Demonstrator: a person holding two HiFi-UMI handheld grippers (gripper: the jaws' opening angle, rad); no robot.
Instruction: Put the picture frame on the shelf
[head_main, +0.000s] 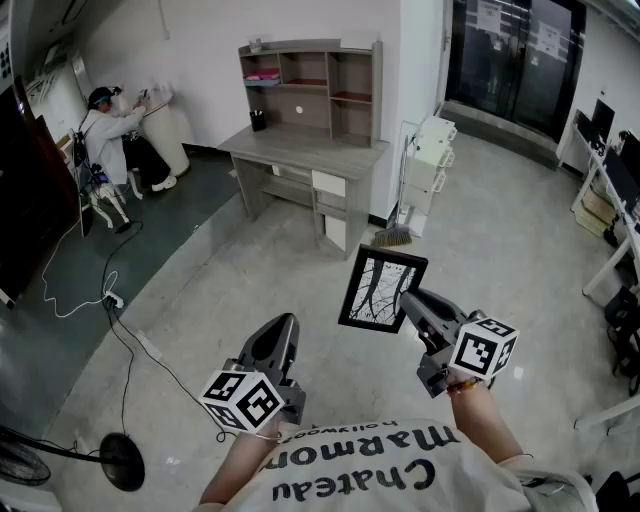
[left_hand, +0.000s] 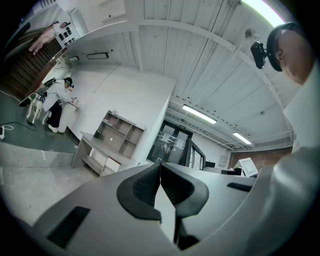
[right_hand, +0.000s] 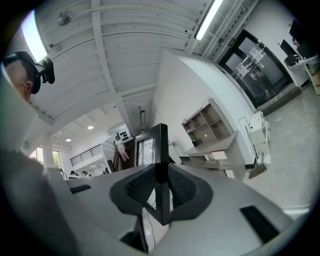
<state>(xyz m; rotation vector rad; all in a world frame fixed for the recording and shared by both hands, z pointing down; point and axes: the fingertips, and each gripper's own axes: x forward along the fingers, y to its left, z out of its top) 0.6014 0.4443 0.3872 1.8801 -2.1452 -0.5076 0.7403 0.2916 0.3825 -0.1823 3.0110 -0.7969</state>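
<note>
Right tongs (head_main: 407, 299) grip the picture frame (head_main: 376, 288) edge-on, upright between them.

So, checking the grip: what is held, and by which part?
The right claw clamps the picture frame by one side edge; the left claw is shut, empty.

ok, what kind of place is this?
Looks like an office or lab workspace: a desk with a shelf on it, tall glass doors, and what seem to be monitors at right.
</note>
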